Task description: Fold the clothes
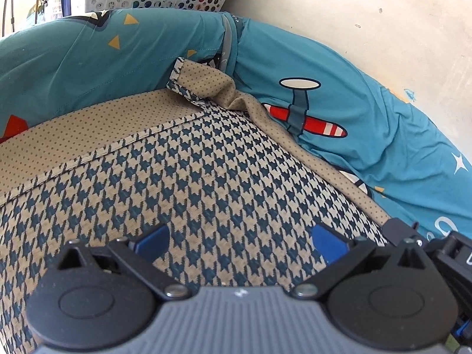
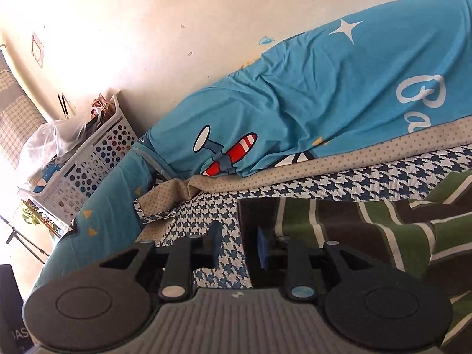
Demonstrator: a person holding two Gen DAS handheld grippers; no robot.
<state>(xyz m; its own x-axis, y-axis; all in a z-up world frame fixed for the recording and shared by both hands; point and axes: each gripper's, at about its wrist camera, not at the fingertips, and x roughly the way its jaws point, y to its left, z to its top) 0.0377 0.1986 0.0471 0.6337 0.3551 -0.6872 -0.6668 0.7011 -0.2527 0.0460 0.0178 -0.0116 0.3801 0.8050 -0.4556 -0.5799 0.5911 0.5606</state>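
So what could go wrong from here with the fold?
1. The right claw is open at the striped garment edge, low over the houndstooth mat; closing here might pinch the mat too, or miss the edge.
2. The left claw is open over bare mat, holding nothing, so the garment may drag one-sided.
3. The mat's back corner is flipped up; fabric could catch there.

Two matching handheld grippers showing black linkages over grey housings

The left gripper (image 1: 240, 243) and right gripper (image 2: 236, 249) are each showing a ribbed grey body, two round black discs, black link arms with silver rivets, triangular cut-outs, and blue finger pads (image 1: 327, 243).
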